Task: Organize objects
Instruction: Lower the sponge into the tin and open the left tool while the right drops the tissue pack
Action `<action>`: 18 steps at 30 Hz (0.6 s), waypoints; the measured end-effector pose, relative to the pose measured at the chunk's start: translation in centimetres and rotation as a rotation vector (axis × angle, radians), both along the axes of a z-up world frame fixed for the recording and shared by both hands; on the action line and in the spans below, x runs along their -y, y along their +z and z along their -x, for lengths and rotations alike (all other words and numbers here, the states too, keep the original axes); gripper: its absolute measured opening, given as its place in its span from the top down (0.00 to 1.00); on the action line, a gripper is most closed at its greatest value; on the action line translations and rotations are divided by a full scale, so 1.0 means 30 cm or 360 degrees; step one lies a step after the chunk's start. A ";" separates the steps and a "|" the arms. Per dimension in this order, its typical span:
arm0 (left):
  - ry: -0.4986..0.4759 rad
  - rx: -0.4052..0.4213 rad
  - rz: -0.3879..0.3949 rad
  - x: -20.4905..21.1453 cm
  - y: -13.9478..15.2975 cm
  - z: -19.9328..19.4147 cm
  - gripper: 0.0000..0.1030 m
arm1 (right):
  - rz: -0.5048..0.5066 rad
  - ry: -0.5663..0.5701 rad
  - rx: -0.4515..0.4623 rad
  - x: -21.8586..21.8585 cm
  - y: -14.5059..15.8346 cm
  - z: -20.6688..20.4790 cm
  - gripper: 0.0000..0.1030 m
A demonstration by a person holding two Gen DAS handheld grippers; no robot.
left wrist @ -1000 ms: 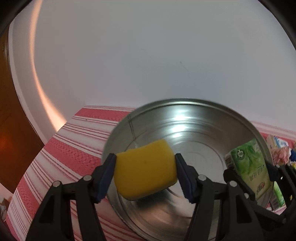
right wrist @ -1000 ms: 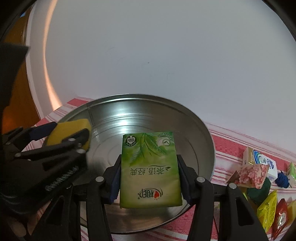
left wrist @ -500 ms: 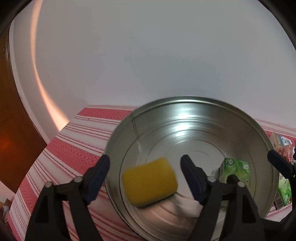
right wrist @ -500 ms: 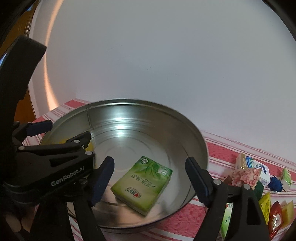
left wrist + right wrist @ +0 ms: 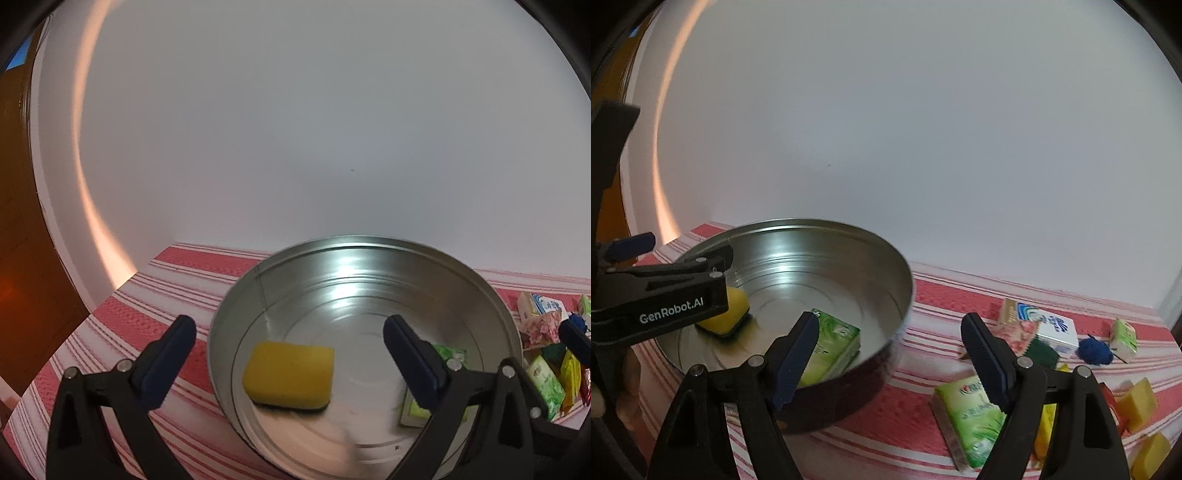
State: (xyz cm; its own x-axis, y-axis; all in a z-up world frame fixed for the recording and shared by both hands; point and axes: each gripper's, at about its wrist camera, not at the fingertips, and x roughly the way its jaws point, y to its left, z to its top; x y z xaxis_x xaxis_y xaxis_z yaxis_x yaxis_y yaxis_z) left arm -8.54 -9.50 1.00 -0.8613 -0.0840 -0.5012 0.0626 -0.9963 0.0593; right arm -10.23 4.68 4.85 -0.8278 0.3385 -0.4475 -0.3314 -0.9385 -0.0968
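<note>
A round metal basin [image 5: 491, 295] stands on the red striped cloth; it also shows in the right wrist view [image 5: 897, 266]. Inside it lie a yellow sponge [image 5: 290, 374] and a green tissue pack [image 5: 452, 356]; both also show in the right wrist view, the sponge [image 5: 733, 308] and the pack [image 5: 833, 341]. My left gripper [image 5: 291, 360] is open and empty above the sponge. My right gripper [image 5: 886, 358] is open and empty over the basin's right rim.
Right of the basin lie another green tissue pack [image 5: 971, 413], a white and blue pack [image 5: 1052, 328], a pink patterned pack [image 5: 1021, 332], a blue ball [image 5: 1095, 350], a small green carton [image 5: 1124, 338] and yellow blocks [image 5: 1137, 404]. A white wall stands behind. A brown door [image 5: 18, 221] is at left.
Both grippers opened and let go: the sponge and the green tissue pack dropped into the basin. Both grippers have since drawn back, the right one shifting rightward.
</note>
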 end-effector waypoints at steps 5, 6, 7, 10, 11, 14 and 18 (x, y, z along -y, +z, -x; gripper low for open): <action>-0.0029 -0.0029 0.0029 -0.027 -0.004 -0.013 0.00 | 0.0053 -0.0071 -0.0017 -0.057 0.008 -0.053 0.21; -0.0036 -0.0034 0.0034 -0.033 -0.001 -0.017 0.00 | 0.0059 -0.0084 -0.0017 -0.066 0.005 -0.056 0.21; -0.0042 -0.0042 0.0038 -0.042 -0.001 -0.023 0.00 | 0.0064 -0.0092 -0.0015 -0.074 0.001 -0.057 0.21; -0.0067 -0.0056 0.0030 -0.060 0.000 -0.032 0.00 | 0.0074 -0.0112 -0.0014 -0.099 0.003 -0.080 0.21; -0.0076 -0.0056 0.0032 -0.065 -0.001 -0.032 0.00 | 0.0079 -0.0116 -0.0019 -0.109 0.011 -0.109 0.21; -0.0093 -0.0055 0.0037 -0.086 -0.005 -0.036 0.00 | 0.0080 -0.0134 -0.0044 -0.129 0.025 -0.173 0.21; -0.0111 -0.0055 0.0011 -0.112 -0.010 -0.048 0.00 | 0.0066 -0.0175 -0.0080 -0.149 0.026 -0.207 0.21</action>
